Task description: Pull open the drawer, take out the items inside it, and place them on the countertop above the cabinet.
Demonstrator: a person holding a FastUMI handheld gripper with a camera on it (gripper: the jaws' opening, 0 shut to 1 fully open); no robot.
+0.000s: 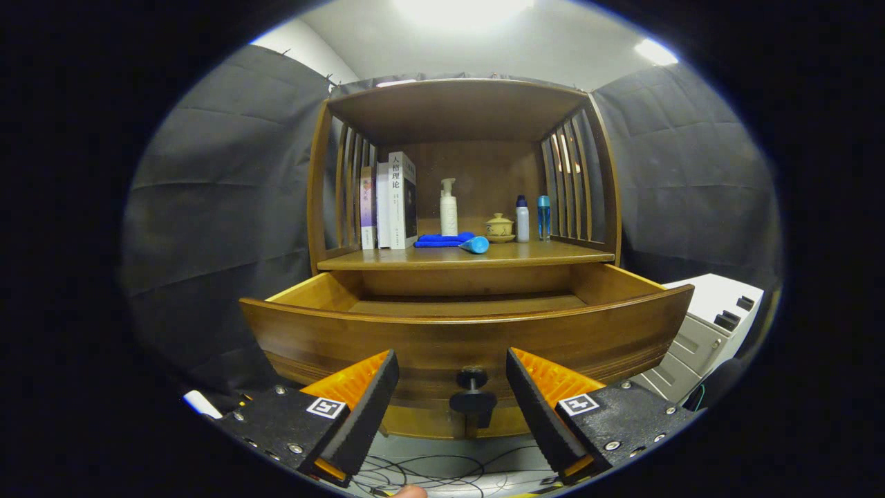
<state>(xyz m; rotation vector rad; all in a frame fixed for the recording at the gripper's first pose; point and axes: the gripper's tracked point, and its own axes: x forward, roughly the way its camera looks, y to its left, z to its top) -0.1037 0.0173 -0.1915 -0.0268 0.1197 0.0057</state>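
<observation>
A wooden cabinet has its drawer (pixel 463 339) pulled out toward me; I see the inner walls and part of the floor, and what lies inside is hidden behind the drawer front. A dark round knob (pixel 471 378) sticks out of the drawer front, between my fingers. My gripper (pixel 453 387) is open, one finger on each side of the knob and neither touching it. Above the drawer, the countertop (pixel 387 259) carries a blue tube (pixel 475 245) lying on its side near a folded blue cloth (pixel 442 240).
On the countertop stand several books (pixel 390 202) at the left, a white pump bottle (pixel 449 207), a small lidded cup (pixel 499 227) and two little bottles (pixel 532 219). A grey-white unit (pixel 705 332) sits right of the cabinet. Cables (pixel 442 474) lie on the floor below.
</observation>
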